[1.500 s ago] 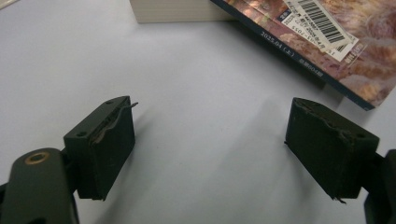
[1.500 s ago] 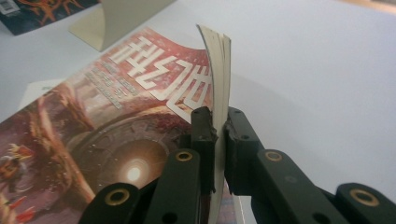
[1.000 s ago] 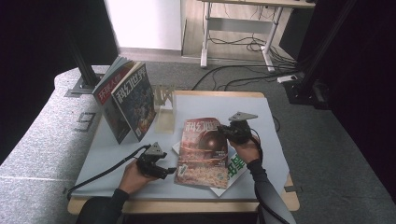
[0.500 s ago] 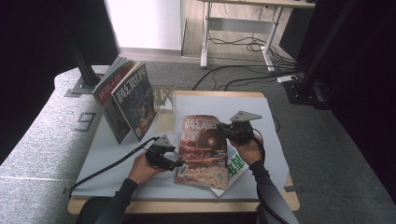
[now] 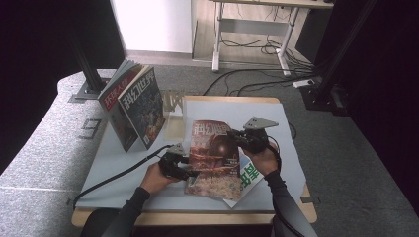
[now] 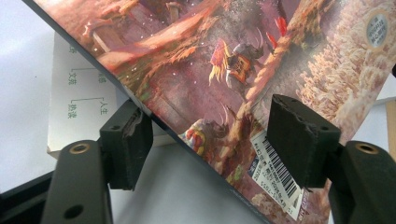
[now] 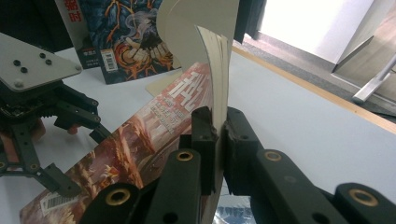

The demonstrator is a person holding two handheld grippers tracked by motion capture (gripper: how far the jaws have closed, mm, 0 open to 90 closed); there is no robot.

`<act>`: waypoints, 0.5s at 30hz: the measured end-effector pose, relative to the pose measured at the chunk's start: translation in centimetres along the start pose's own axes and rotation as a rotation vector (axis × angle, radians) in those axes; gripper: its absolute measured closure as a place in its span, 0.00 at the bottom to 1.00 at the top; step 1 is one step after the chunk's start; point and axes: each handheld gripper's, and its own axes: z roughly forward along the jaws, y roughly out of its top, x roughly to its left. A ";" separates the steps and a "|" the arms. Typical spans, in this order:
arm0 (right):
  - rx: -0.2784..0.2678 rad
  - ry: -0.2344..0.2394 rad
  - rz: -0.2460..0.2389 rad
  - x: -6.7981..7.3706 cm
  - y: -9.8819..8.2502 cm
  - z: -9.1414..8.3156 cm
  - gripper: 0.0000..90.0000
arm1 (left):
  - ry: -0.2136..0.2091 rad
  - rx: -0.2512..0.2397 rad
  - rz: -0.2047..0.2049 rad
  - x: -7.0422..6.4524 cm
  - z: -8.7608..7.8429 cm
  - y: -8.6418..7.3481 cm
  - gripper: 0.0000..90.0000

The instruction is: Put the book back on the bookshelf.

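A magazine with a reddish cover [image 5: 212,158] lies mid-table, its right edge raised off the surface. My right gripper [image 5: 243,139] is shut on that edge; in the right gripper view the jaws [image 7: 218,133] pinch the curling pages of the magazine [image 7: 140,144]. My left gripper [image 5: 182,167] sits at the magazine's left edge. Its jaws [image 6: 210,126] straddle the magazine's [image 6: 224,70] lower edge near the barcode and have just been closing. One pad is under the edge and one over the cover, with a gap still showing.
A white and green booklet [image 5: 250,178] lies under the magazine, also seen as the white booklet [image 6: 77,102]. Two magazines [image 5: 136,108] stand upright at the back left beside a clear stand [image 5: 173,101]. The table's wooden front edge [image 5: 197,217] is close to the forearms.
My left gripper has slid right up to the magazine's left edge and its jaws now sit around it. My right gripper has lifted the magazine's right side a little.
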 end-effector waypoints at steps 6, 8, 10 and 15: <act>-0.006 0.032 0.026 -0.4 0.1 -0.2 0.92 | 0.021 -0.007 -0.014 -0.2 -0.8 0.2 0.50; -0.007 0.039 0.033 -0.4 0.2 -0.2 0.92 | 0.027 -0.007 -0.013 -0.3 -1.0 0.3 0.52; -0.004 0.040 0.030 -0.3 0.3 -0.2 0.92 | 0.028 -0.037 -0.024 -0.4 -1.4 0.4 0.60; 0.000 0.033 0.031 -0.5 0.4 -0.1 0.91 | 0.022 -0.053 0.004 -0.9 -1.9 0.6 0.72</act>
